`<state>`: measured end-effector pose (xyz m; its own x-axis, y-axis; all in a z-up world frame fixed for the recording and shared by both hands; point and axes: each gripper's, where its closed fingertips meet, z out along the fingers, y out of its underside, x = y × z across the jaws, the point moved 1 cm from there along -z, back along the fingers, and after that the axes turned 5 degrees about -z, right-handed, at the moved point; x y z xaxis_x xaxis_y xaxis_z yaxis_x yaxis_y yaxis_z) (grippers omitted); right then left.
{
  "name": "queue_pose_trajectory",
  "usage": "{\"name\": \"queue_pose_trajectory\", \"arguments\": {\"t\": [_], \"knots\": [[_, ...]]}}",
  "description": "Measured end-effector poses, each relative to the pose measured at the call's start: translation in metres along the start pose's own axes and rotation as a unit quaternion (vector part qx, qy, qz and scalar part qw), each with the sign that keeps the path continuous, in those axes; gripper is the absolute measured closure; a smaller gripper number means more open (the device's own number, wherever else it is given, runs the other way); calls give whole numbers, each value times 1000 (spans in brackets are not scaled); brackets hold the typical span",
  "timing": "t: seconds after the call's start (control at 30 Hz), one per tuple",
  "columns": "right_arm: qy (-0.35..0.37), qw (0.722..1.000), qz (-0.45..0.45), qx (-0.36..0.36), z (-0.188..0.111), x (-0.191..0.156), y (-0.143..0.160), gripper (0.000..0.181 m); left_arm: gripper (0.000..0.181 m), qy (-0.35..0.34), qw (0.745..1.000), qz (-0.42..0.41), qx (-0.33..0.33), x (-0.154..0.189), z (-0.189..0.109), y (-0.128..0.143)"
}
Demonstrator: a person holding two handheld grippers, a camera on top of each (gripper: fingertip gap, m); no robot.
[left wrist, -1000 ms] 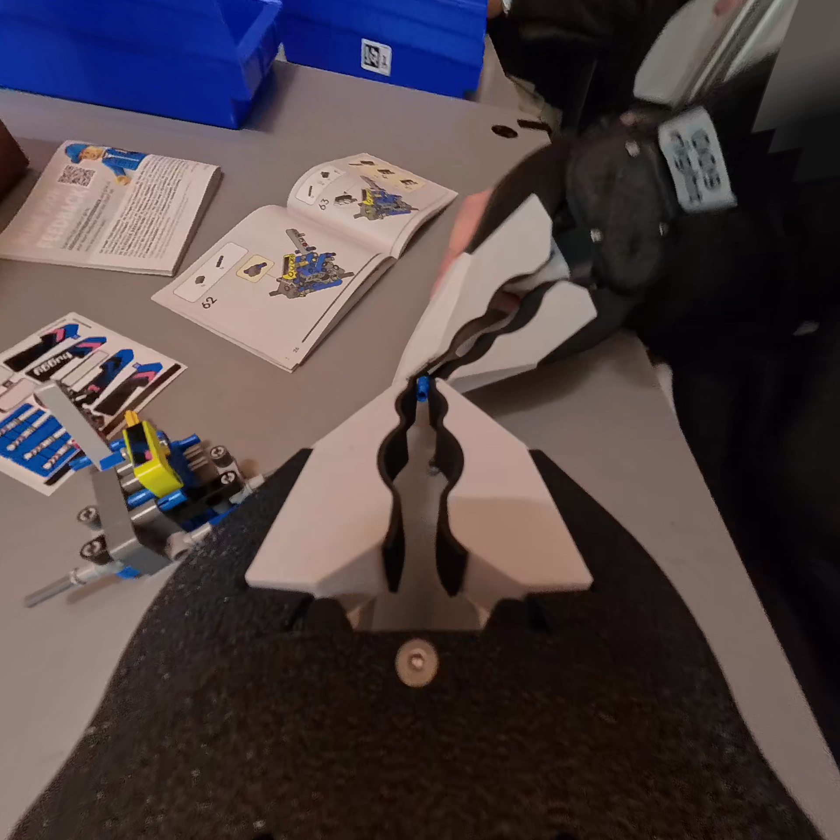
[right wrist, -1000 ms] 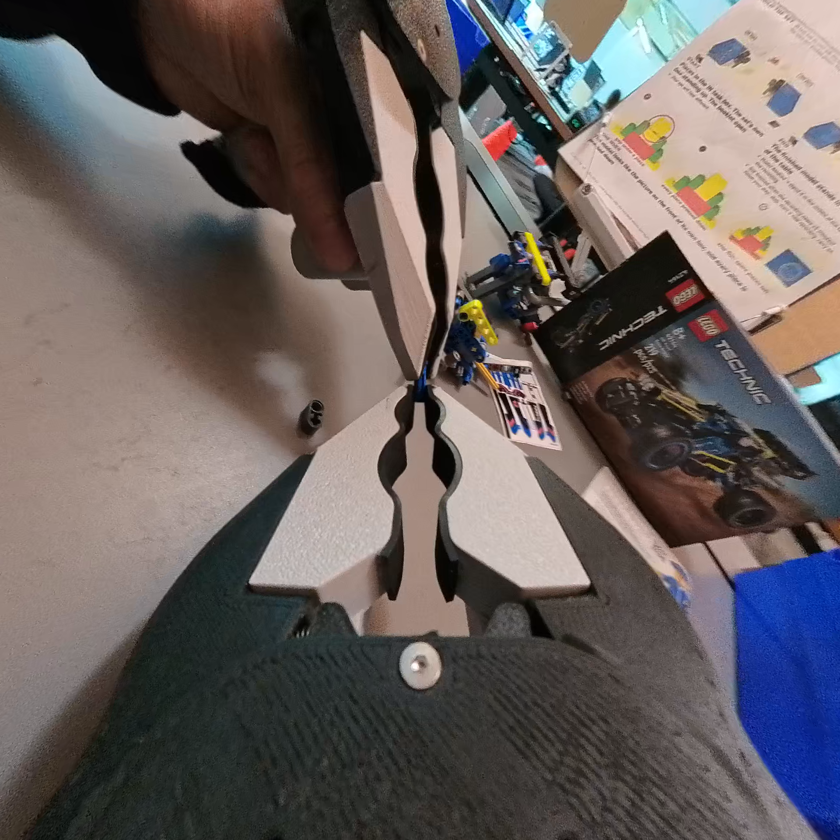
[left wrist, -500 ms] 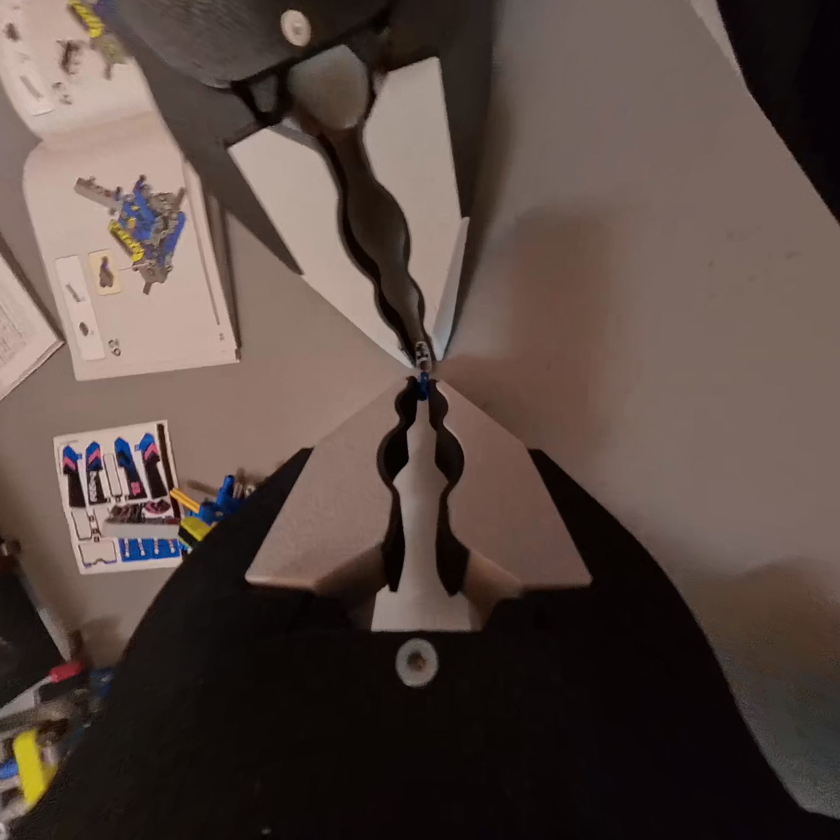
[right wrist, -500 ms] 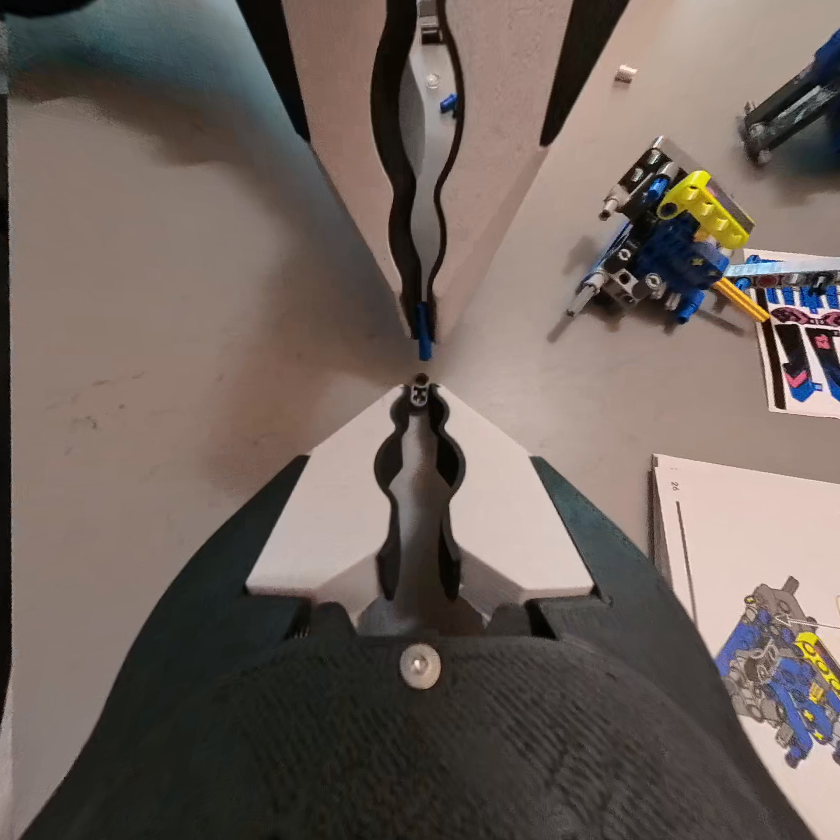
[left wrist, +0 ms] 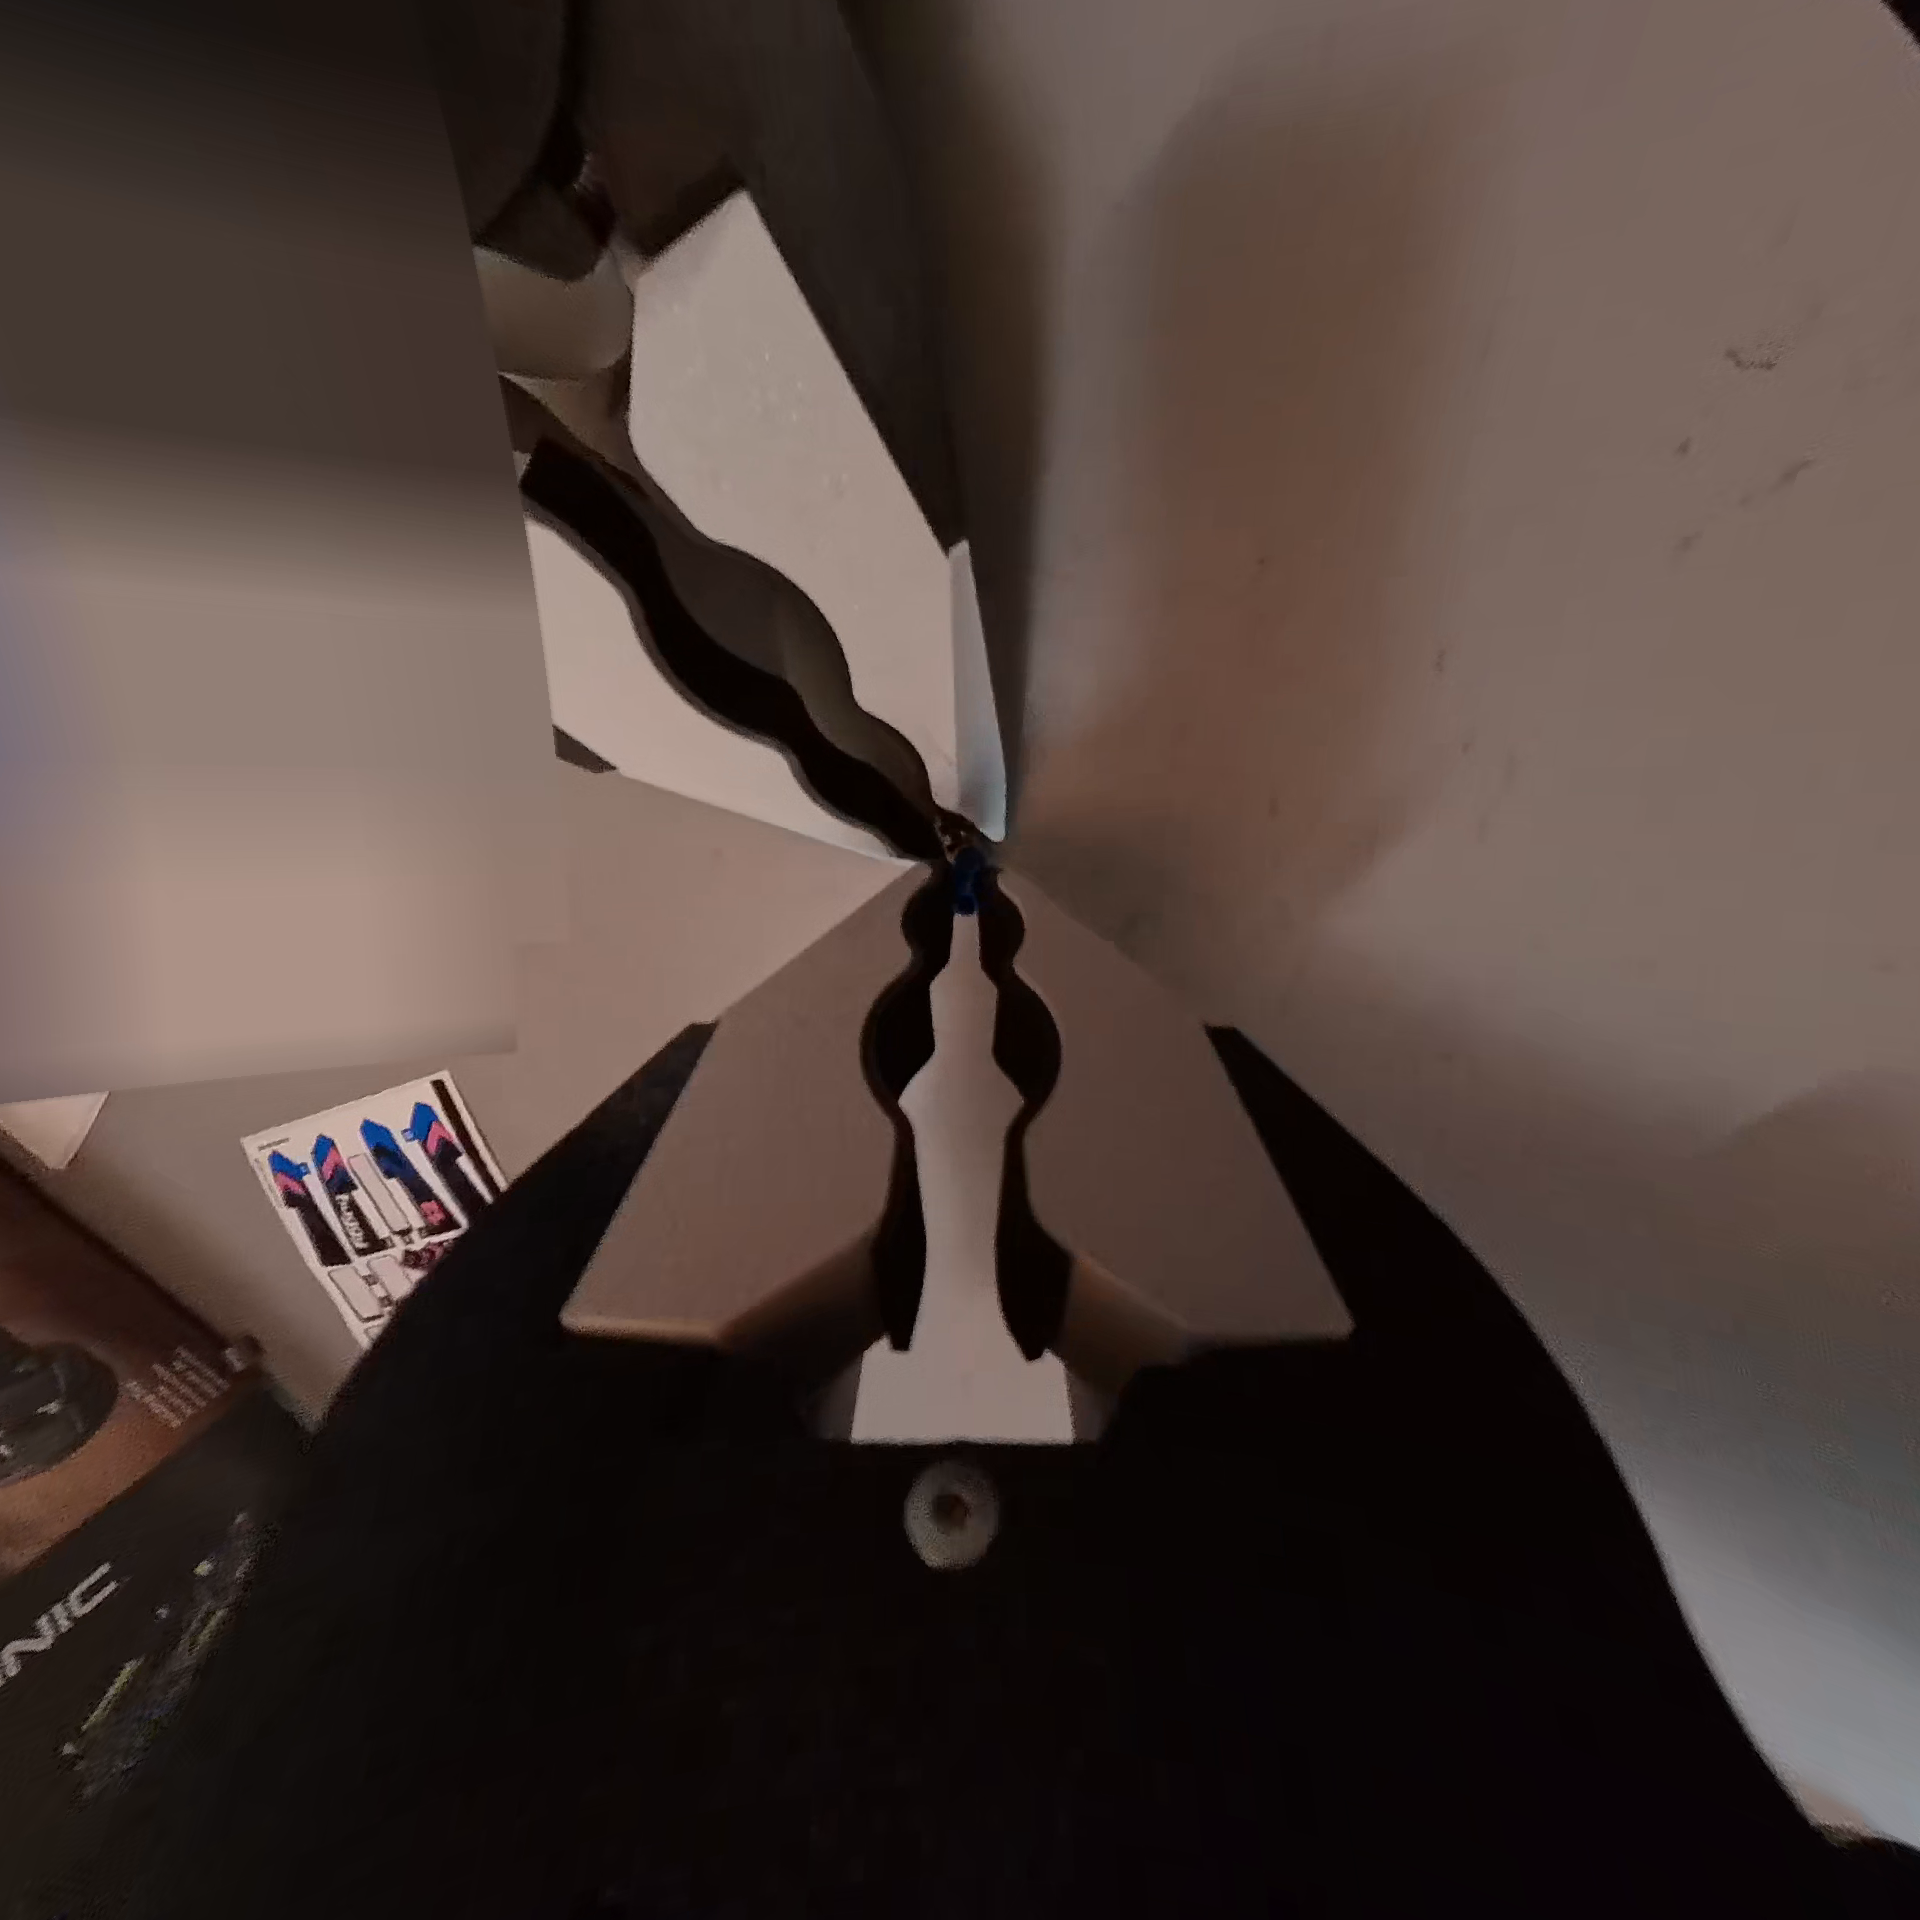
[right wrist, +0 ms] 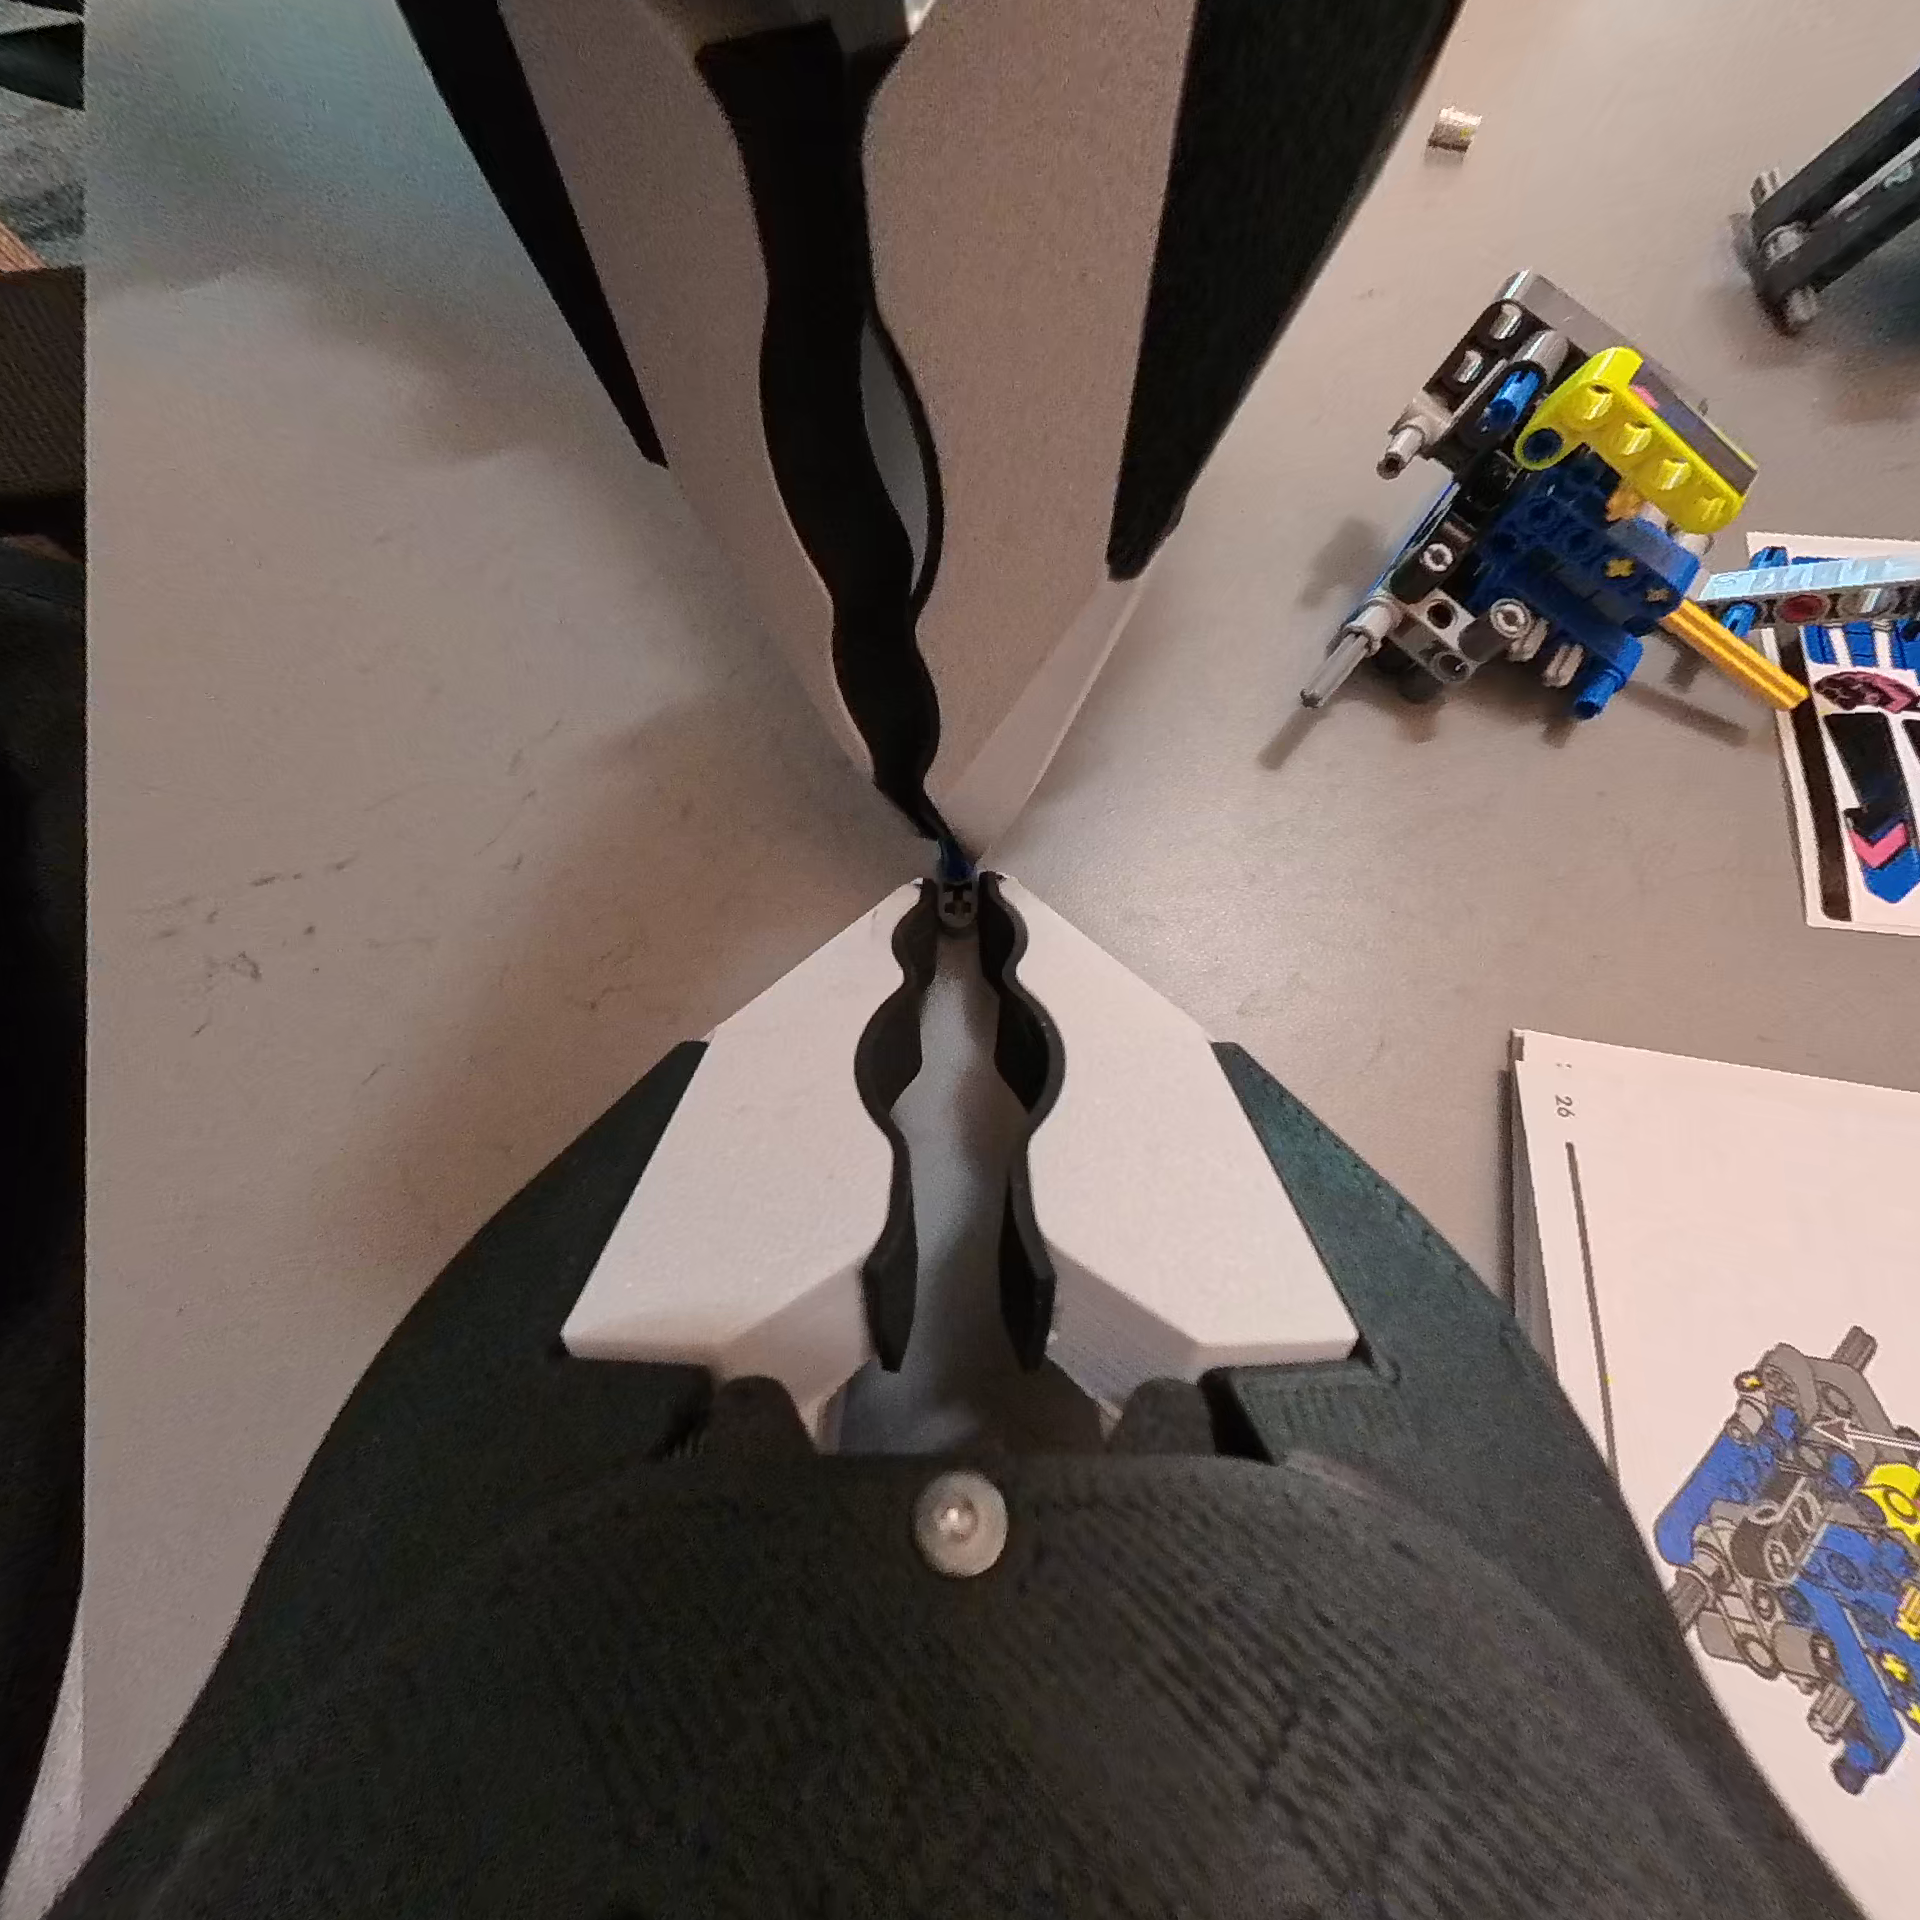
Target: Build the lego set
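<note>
My left gripper (left wrist: 964, 879) is shut on a small blue pin (left wrist: 967, 894) at its fingertips. My right gripper (right wrist: 956, 889) is shut on a small dark connector (right wrist: 953, 906). The two grippers meet tip to tip above the grey table (right wrist: 416, 727). In the right wrist view the left gripper (right wrist: 940, 823) comes down from the top and the blue pin (right wrist: 951, 858) touches the end of the connector. In the left wrist view the right gripper (left wrist: 951, 828) comes in from the upper left. How far the pin sits in the connector is hidden.
A partly built blue, yellow and grey model (right wrist: 1558, 540) lies on the table to the right, beside a sticker sheet (right wrist: 1860, 748) and an open instruction booklet (right wrist: 1745, 1403). A small grey piece (right wrist: 1455, 127) and a dark assembly (right wrist: 1839, 218) lie farther back. The set's box (left wrist: 94, 1403) is at the left. Only a small space, under 4 cm, lies between the two pairs of fingers. Left tips and right tips are each some 20 cm from the dark assembly (right wrist: 1839, 218).
The small gap between the blue pin and the connector has closed; they now touch. The left gripper has tilted and its view has swung towards the box. Both grippers stay shut.
</note>
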<state>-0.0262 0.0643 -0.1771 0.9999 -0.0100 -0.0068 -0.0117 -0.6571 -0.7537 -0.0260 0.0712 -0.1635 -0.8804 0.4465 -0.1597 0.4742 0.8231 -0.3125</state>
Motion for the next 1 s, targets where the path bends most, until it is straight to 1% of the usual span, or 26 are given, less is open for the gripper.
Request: {"name": "queue_pose_trajectory", "arguments": {"t": [0.17, 0.3, 0.43, 0.6, 0.8, 0.93, 1.0], "knots": [[2, 1000, -3, 0, 0, 0, 0, 175, 179, -10, 999, 34, -32, 0, 0, 0], [2, 1000, -3, -1, 0, 0, 0, 175, 180, 4, 1000, 1, -24, 0, 0, 0], [1, 1000, -2, -1, 0, 0, 0, 174, 180, 7, 999, -26, -30, 0, 1, -1], [-1, 1000, 1, -1, 0, 0, 0, 174, 180, 1, 998, -22, -52, 0, 1, -2], [-1, 1000, 1, -1, 0, 0, 0, 174, 180, 12, 997, -31, -71, 0, 2, -2], [-1, 1000, 1, -1, 0, 0, 0, 174, 179, 26, 997, -62, -47, -1, 2, -1], [0, 1000, 1, -1, 0, 0, 0, 174, 179, 15, 997, -63, -46, 0, 2, -1]]}}
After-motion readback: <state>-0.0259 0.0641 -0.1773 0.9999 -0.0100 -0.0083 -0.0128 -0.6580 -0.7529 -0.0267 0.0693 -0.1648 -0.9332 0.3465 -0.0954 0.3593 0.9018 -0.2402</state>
